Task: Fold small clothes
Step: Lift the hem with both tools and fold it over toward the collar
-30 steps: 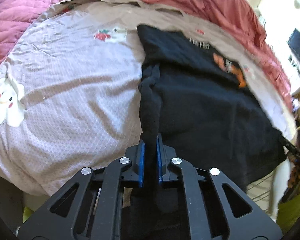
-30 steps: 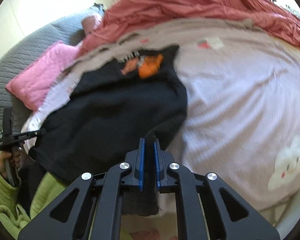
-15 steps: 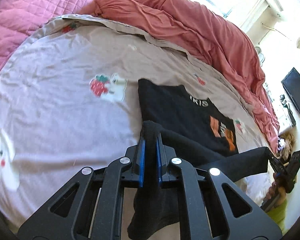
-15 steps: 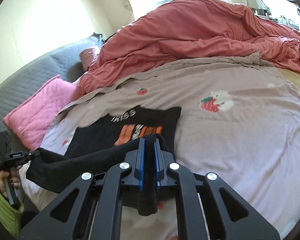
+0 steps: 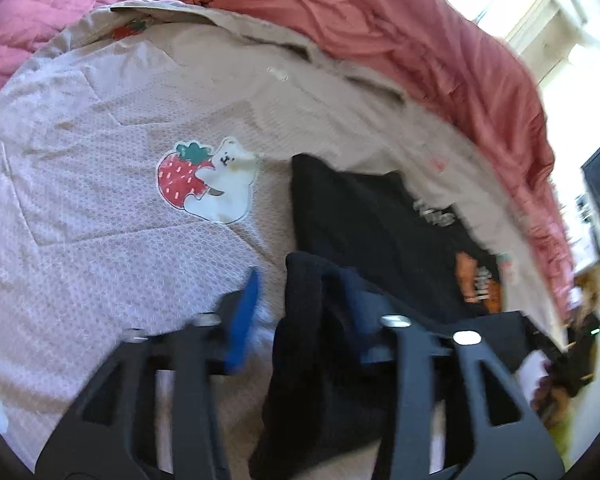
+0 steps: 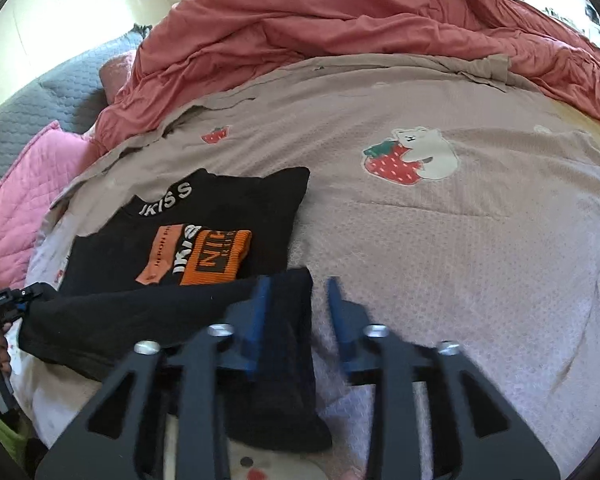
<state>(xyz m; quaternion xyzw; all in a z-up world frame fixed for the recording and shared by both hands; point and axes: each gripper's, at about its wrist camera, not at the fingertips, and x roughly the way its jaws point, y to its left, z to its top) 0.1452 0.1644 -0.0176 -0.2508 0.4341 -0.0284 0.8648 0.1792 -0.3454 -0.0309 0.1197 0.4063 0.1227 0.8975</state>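
- The black T-shirt (image 6: 204, 216) is seen flat on the bed's strawberry-print sheet (image 6: 480, 264), its lower hem being folded up toward the orange chest print (image 6: 204, 252).
- Both jaws have just been opening: the left gripper (image 5: 296, 300) and right gripper (image 6: 296, 312) stand apart, hem cloth loose between them.
- A risk is judged: cloth dragged on withdrawal, so the fold could be skewed.
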